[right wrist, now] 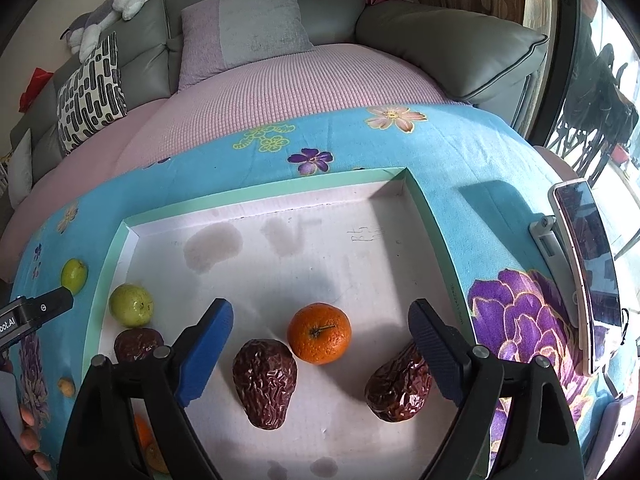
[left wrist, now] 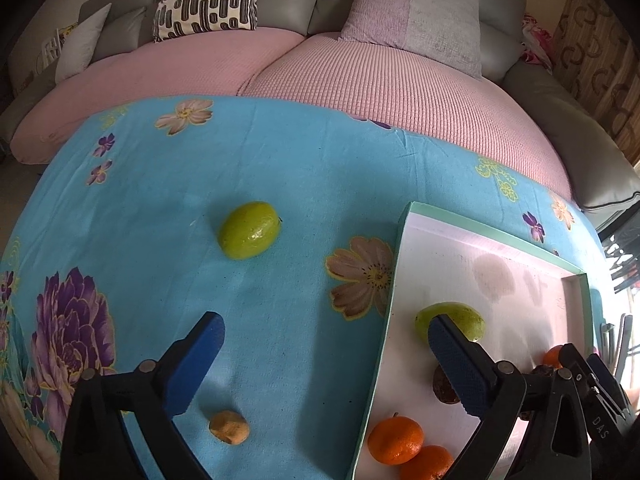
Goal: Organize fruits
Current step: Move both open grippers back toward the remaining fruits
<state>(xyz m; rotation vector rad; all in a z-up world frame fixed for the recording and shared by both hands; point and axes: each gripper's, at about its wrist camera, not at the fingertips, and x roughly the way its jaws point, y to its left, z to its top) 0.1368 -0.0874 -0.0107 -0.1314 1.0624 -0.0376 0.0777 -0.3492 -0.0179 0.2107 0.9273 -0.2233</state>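
Both grippers hang with their blue pads spread wide and nothing between them. Left gripper [left wrist: 326, 354] hovers over the blue flowered cloth [left wrist: 160, 208], straddling the left rim of the tray [left wrist: 390, 320]; a green fruit [left wrist: 249, 230] lies on the cloth beyond it, and a small tan fruit [left wrist: 229, 427] sits near its left finger. Right gripper [right wrist: 322, 346] hovers over the tray [right wrist: 260, 200], with a wrinkled date [right wrist: 265, 382] and an orange [right wrist: 319, 333] between its fingers and a second date [right wrist: 396, 388] touching the right pad. Farther left in the tray lie a green fruit [right wrist: 131, 306] and a third date [right wrist: 138, 345]. Off the tray's right side, a phone [right wrist: 586, 264] stands in a holder; a sofa [right wrist: 448, 40] lies beyond the table.
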